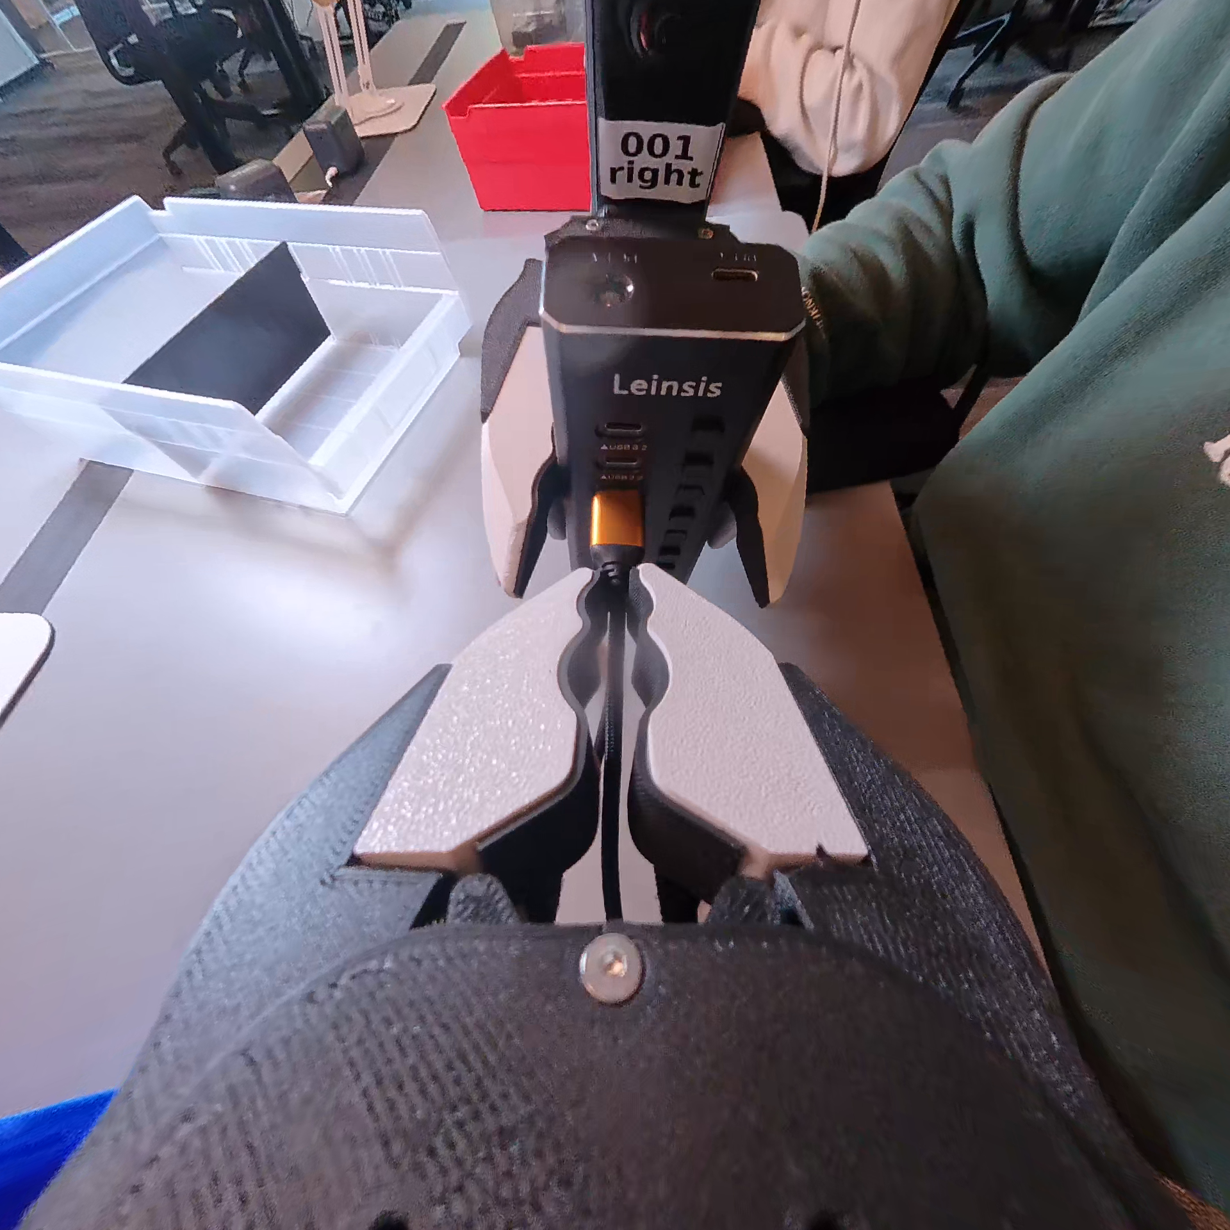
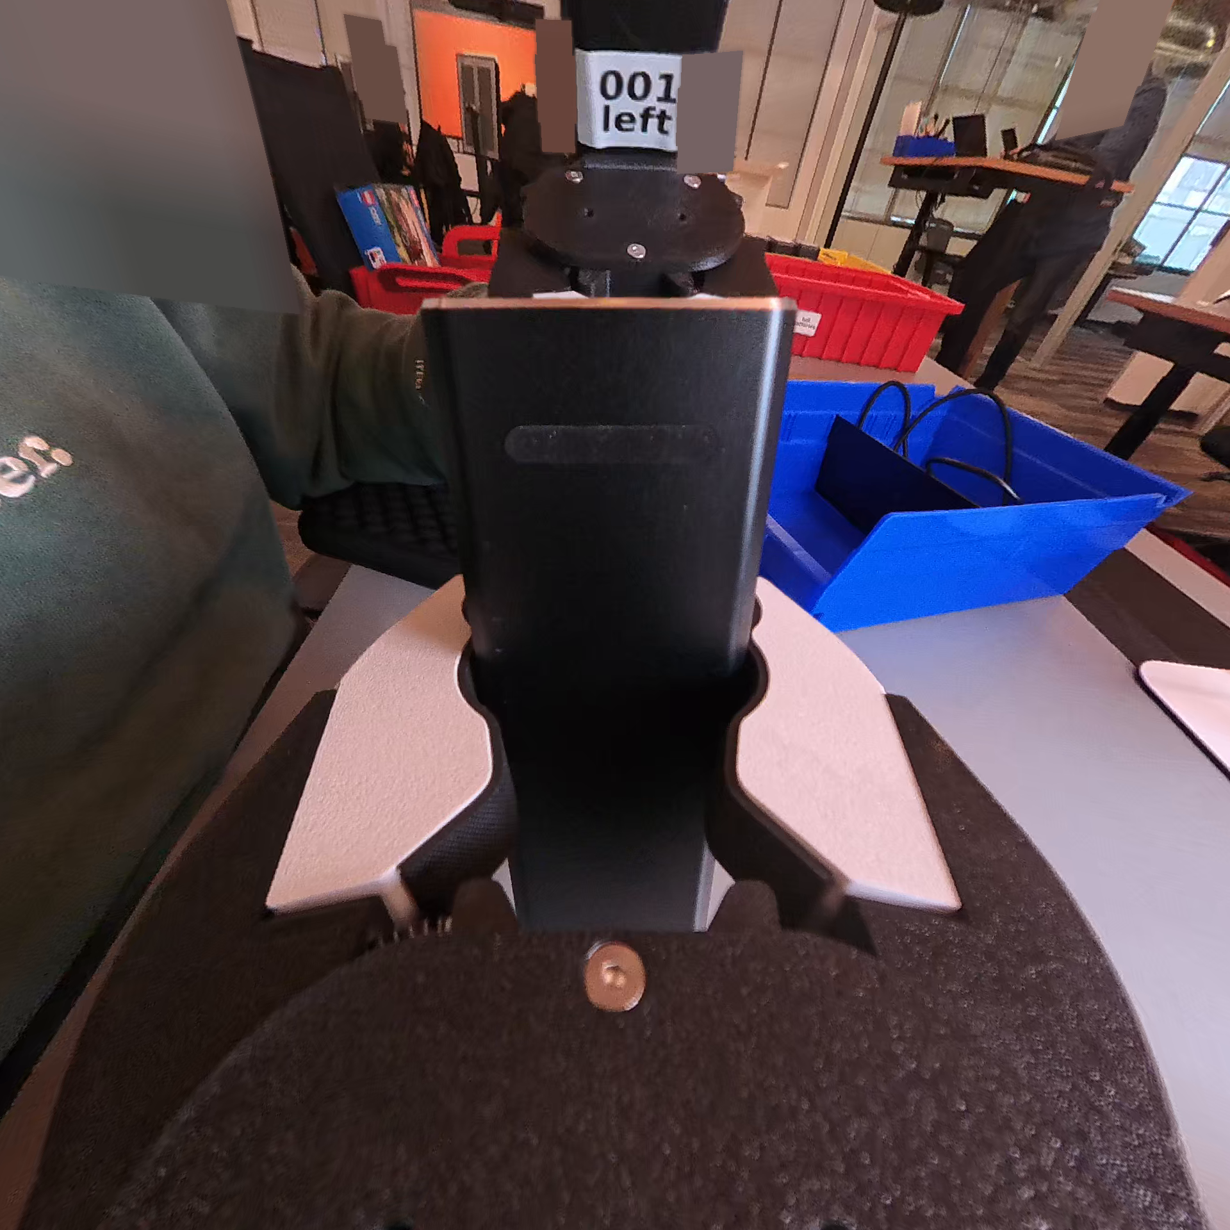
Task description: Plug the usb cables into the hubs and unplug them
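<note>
— Where's the hub?

— I have the black hub [image 1: 669, 393] held up above the bench [image 1: 219, 665], clamped across its width by my right tool [image 2: 615, 672]. An orange-shelled USB plug [image 1: 617, 520] sits in one of its ports, and my left tool [image 1: 614, 586] is closed down on the black cable [image 1: 611, 765] just behind that plug.

— Containers?

— A clear plastic bin [image 1: 373, 426] with a black divider [image 1: 246, 333] stands to the left on the bench; I can't see anything else in it. A red bin [image 1: 512, 133] is farther back. From the right wrist view, a blue bin [image 2: 965, 566] holds a dark divider and looped black cables [image 2: 958, 432], with a long red bin [image 2: 858, 319] behind it.

— The room?

— Pale grey bench, open office, black chairs [image 1: 173, 66], an orange wall [image 2: 459, 73] far off (several patches are blurred over).

— Writing?

— White printed lettering on the hub, a white label on each tool's stem; I leave the words out.
</note>
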A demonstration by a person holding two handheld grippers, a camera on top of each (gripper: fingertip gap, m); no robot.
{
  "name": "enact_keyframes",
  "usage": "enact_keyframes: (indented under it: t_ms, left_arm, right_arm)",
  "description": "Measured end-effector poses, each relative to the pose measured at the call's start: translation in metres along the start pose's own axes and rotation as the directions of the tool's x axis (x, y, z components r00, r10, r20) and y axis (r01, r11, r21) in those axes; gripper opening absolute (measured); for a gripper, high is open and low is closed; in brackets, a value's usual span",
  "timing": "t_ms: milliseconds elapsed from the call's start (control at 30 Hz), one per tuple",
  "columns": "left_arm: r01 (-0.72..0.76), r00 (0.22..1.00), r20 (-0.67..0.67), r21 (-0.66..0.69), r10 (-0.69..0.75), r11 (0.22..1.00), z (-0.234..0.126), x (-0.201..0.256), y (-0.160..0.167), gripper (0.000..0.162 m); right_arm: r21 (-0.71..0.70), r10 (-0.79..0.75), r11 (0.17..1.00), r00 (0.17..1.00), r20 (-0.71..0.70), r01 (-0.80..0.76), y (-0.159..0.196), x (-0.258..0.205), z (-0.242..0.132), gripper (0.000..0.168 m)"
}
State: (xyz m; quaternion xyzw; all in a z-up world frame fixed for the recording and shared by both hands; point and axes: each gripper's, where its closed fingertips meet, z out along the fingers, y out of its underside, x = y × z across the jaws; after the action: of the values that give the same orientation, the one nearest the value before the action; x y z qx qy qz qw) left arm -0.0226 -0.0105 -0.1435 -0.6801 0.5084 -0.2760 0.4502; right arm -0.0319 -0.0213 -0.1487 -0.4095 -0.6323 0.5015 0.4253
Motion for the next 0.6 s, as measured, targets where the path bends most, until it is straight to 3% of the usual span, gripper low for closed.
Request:
enact_keyframes:
  t_ms: [233,300,367,600]
  left_arm:
    - [0.017,1.000,-0.009,-0.011,-0.018,1.000,0.001,-0.001,0.005,0.007]
    - [0.024,1.000,0.002,-0.014,-0.024,1.000,0.001,-0.003,0.006,0.007]
    - [0.034,0.999,0.004,-0.016,-0.034,0.999,0.001,-0.005,0.008,0.007]
    - [0.035,0.999,-0.034,0.016,-0.035,0.999,0.005,0.002,0.004,0.006]
  right_arm:
    - [-0.058,0.029,0.998,0.999,0.018,-0.028,0.013,-0.001,0.005,0.071]
    - [-0.097,-0.023,0.995,0.999,-0.041,0.019,0.016,0.004,0.006,0.071]
    - [-0.075,-0.032,0.997,0.997,-0.076,0.026,0.009,0.008,0.004,0.077]
    - [-0.083,-0.028,0.996,0.998,-0.057,0.023,0.015,0.003,0.001,0.072]
